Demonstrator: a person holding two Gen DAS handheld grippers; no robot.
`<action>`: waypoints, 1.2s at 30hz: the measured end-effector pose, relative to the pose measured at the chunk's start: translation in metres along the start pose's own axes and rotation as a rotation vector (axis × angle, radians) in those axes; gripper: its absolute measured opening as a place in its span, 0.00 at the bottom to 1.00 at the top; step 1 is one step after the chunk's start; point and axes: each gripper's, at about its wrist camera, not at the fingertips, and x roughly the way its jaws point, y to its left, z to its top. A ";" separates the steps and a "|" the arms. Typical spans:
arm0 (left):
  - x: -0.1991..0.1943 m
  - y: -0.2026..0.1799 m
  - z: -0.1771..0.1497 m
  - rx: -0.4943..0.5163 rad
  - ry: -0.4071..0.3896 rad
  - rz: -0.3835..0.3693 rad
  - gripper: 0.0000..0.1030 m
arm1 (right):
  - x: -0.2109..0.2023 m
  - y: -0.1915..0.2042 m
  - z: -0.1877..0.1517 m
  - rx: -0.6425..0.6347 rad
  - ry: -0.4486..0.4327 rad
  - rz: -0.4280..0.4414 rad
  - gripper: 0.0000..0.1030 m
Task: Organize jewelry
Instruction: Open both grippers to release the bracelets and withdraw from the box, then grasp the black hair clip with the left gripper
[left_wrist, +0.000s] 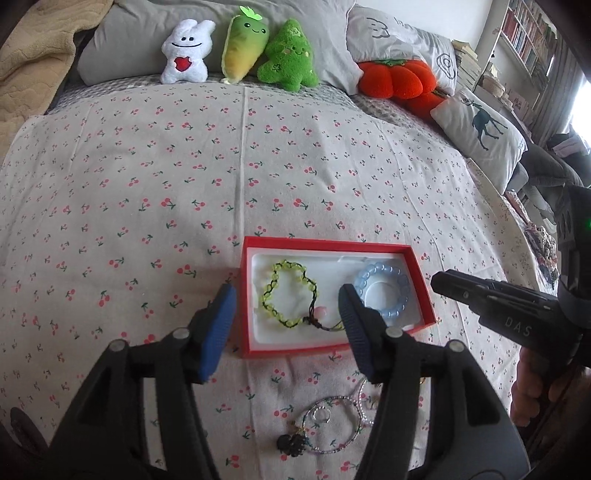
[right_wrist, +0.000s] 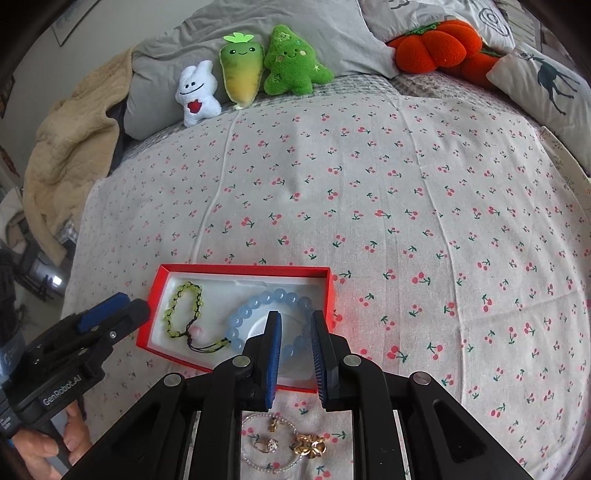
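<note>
A red box (left_wrist: 334, 242) with a white liner lies on the cherry-print bedspread; it also shows in the right wrist view (right_wrist: 243, 267). Inside lie a yellow-green beaded bracelet (left_wrist: 275, 299) (right_wrist: 173, 314) and a pale blue bead bracelet (left_wrist: 395, 280) (right_wrist: 258, 302). My left gripper (left_wrist: 286, 325) is open wide, hovering over the box's near left part, empty. My right gripper (right_wrist: 295, 360) is partly open and empty, above the blue bracelet at the box's near right edge. Loose jewelry lies in front of the box: a sparkly hoop (left_wrist: 332, 424), rings and gold pieces (right_wrist: 291, 445).
Plush toys (left_wrist: 236, 51) and grey pillows (left_wrist: 147, 33) line the head of the bed. Orange pumpkin cushions (left_wrist: 395, 79) and a deer-print pillow (left_wrist: 480, 129) sit at the back right. A beige blanket (right_wrist: 70, 147) lies at the back left.
</note>
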 end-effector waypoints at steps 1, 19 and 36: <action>-0.005 0.001 -0.005 0.000 0.000 0.017 0.68 | -0.003 -0.001 -0.004 -0.001 0.005 -0.005 0.28; -0.007 0.024 -0.133 0.124 0.154 0.113 0.81 | -0.009 -0.009 -0.115 -0.033 0.092 -0.056 0.80; 0.004 0.002 -0.128 0.214 0.118 -0.078 0.59 | 0.010 -0.016 -0.135 -0.108 0.125 -0.089 0.80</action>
